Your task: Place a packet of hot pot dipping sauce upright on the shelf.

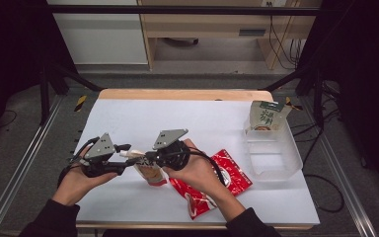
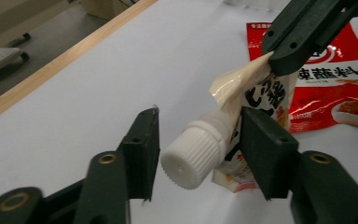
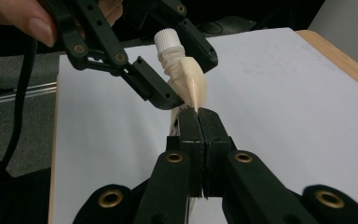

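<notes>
From the high view I see my left gripper [image 1: 123, 150] at lower left of centre and my right gripper [image 1: 145, 159] just beside it, the two meeting over a spouted pouch [image 1: 150, 173] that stands low in the middle of the white table [image 1: 187, 118]. A red packet [image 1: 212, 182] lies flat to the right of the pouch, partly under my right hand [image 1: 197, 170], and a clear plastic bin [image 1: 274, 150] sits at the right edge of the frame with a green-and-white carton [image 1: 266, 116] leaning in its far end. In the left gripper view, the pouch's white ribbed cap [image 2: 191, 156] sits at lower centre between my two black jaws; the jaws stand on either side of it with a gap on the left side, so they are released, not pressing. The right gripper [image 2: 303, 37] enters from the upper right, pinching the pouch's top seam, with the red packet [image 2: 335, 88] behind it. In the right gripper view, my right gripper [image 3: 198, 122] at centre is clenched tight on the cream edge of the pouch [image 3: 189, 81], and the cap [image 3: 167, 39] points toward the upper left, flanked by the left gripper [image 3: 175, 65].
</notes>
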Tool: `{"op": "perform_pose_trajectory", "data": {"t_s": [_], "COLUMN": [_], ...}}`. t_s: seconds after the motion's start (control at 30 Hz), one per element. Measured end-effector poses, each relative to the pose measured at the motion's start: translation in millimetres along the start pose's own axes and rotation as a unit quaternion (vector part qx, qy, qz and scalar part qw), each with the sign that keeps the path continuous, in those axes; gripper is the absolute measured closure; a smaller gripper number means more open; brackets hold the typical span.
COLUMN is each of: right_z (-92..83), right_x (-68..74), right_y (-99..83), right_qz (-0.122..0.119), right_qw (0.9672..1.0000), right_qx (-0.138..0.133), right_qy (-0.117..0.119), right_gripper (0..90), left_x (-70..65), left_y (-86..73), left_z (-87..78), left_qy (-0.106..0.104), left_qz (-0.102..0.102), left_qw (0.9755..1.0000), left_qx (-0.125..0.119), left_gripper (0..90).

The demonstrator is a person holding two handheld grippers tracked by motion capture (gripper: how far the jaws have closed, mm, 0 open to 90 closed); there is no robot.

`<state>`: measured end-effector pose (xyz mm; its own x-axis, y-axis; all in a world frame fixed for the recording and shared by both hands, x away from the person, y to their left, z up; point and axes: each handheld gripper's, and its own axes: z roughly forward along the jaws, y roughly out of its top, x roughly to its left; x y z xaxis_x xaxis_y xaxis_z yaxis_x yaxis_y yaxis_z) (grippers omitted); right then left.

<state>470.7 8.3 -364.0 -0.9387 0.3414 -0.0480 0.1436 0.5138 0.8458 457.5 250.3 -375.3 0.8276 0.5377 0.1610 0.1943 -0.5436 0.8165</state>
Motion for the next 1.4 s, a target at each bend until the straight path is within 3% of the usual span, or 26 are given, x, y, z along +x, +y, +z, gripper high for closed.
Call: {"op": "perform_pose_trajectory", "data": {"t_s": [0.2,0.53,0.83,1.1,1.23,1.4], "right_z": [-0.3,-5.7,-11.3,-17.2,-20.3,-20.1], "right_x": [-1.5,-2.8,-3.2,-4.9,-6.4,-6.3], "right_y": [-2.6,-5.2,-6.7,-9.1,-9.1,-8.1], "right_qz": [0.0,0.0,-0.007,-0.008,-0.016,-0.048], "right_qw": [1.0,0.9998,0.9993,0.9992,0.999,0.9964], "right_qx": [-0.001,-0.001,0.013,0.018,0.029,0.058], "right_qy": [-0.002,-0.019,-0.033,-0.033,-0.031,-0.04], "right_gripper": [89.9,89.3,87.9,84.1,73.9,51.3], "left_x": [0.5,-3.3,-6.7,-13.1,-14.6,-15.3], "left_y": [0.4,18.2,38.2,51.9,54.5,55.6], "left_z": [-3.3,-5.9,-5.0,-4.8,-5.4,-5.8], "left_qy": [-0.016,-0.031,-0.048,-0.052,-0.051,-0.056], "left_qz": [-0.007,-0.002,0.026,0.052,0.06,0.066], "left_qw": [0.9998,0.9992,0.9976,0.9954,0.9946,0.9938], "left_qx": [0.005,0.024,0.041,0.061,0.067,0.07], "left_gripper": [64.8,70.9,72.3,72.8,72.8,72.9]}}
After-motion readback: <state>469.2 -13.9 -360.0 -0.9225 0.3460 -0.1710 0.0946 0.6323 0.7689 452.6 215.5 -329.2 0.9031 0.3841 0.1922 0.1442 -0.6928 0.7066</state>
